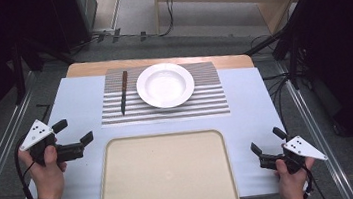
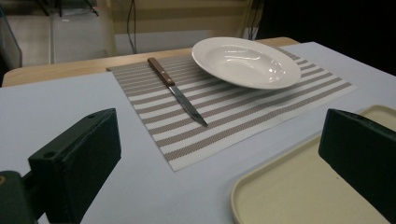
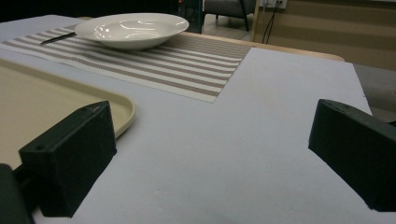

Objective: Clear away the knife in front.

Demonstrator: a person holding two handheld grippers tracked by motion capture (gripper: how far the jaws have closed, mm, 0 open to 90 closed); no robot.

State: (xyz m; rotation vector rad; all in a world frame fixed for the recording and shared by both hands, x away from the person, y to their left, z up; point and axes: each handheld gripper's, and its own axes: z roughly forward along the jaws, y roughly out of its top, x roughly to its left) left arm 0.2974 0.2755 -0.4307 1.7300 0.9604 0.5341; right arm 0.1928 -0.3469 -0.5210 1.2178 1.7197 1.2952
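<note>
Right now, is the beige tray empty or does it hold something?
Empty: the beige tray shows bare surface; plate and knife lie on the striped mat.

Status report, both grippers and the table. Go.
Left gripper open, empty, left of tray. Right gripper open, empty, right of tray. Knife and white plate on striped placemat. Nothing blocking.

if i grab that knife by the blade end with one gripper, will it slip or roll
Probably some slip: the knife has a thin, shiny metal blade lying flat on the striped mat, leaving the jaws little to bite. It looks stiff, so it should not droop. Rolling seems unlikely, since blade and wooden handle both look flat. The handle end may sag if held far from it.
</note>
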